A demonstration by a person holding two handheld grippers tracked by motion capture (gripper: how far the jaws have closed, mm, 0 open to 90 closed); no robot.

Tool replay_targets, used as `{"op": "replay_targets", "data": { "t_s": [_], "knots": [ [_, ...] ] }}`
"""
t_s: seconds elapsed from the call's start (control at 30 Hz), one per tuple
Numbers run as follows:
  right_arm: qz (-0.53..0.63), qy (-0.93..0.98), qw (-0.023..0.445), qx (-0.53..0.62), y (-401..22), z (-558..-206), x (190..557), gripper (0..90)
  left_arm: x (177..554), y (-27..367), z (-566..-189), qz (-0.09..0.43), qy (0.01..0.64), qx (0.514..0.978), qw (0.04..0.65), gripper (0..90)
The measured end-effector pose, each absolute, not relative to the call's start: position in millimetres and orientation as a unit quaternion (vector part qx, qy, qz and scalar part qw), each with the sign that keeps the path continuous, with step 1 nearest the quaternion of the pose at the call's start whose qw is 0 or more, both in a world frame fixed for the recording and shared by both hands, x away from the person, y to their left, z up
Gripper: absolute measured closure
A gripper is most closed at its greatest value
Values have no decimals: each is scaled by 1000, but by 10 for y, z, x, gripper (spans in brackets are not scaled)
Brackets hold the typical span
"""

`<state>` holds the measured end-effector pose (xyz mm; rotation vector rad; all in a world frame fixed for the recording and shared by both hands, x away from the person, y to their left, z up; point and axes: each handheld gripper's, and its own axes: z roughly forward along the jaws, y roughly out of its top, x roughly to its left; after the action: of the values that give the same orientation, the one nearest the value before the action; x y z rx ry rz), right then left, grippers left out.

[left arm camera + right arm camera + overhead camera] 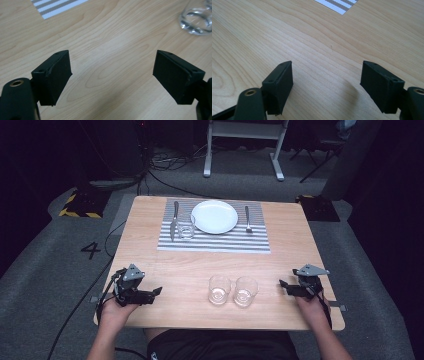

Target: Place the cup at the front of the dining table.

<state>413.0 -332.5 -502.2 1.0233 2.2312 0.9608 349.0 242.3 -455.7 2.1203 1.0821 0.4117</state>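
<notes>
Two clear glasses stand side by side near the table's front edge, the left glass [219, 289] and the right glass [245, 291]. A third glass [186, 230] stands on the striped placemat [215, 242], beside a knife [174, 220], a white plate [214, 216] and a fork [248, 218]. My left gripper [154, 294] rests at the front left, open, jaws pointing right toward the glasses. My right gripper [285, 286] rests at the front right, open, jaws pointing left. The left gripper [112, 75] has nothing between its jaws, with a glass [197, 21] at upper right. The right gripper [327, 85] is open over bare wood.
The wooden table [150, 265] stands on grey carpet. A placemat corner [57, 7] and the other placemat corner [337, 5] lie ahead of each gripper. Cables [80, 305] trail off the table's left side. A white frame [245, 145] stands behind the table.
</notes>
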Motion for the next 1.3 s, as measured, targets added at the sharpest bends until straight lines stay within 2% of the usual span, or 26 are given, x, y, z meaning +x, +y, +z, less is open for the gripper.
{"op": "replay_targets", "data": {
  "t_s": [0.3, 0.6, 0.77, 0.87, 0.97, 1.3],
  "knots": [
    [355, 820, 245, 377, -3327, -5021, 4130, 261, 3600, 2441, -4844, 129, 440, 829, 319, 154],
    [357, 818, 244, 380, -3322, -5023, 4131, 262, 3622, 2392, -4917, 131, 438, 842, 287, 151],
    [351, 823, 248, 371, -3341, -5020, 4135, 262, 3618, 2368, -4950, 138, 439, 838, 294, 142],
    [356, 819, 244, 379, -3324, -5023, 4130, 262, 3611, 2372, -5029, 154, 424, 832, 322, 63],
    [351, 823, 248, 372, -3338, -5021, 4135, 262, 3612, 2357, -5034, 145, 426, 834, 320, 31],
    [352, 823, 247, 372, -3339, -5020, 4134, 263, 3622, 2353, -5036, 149, 421, 836, 319, 15]
  ]
}}
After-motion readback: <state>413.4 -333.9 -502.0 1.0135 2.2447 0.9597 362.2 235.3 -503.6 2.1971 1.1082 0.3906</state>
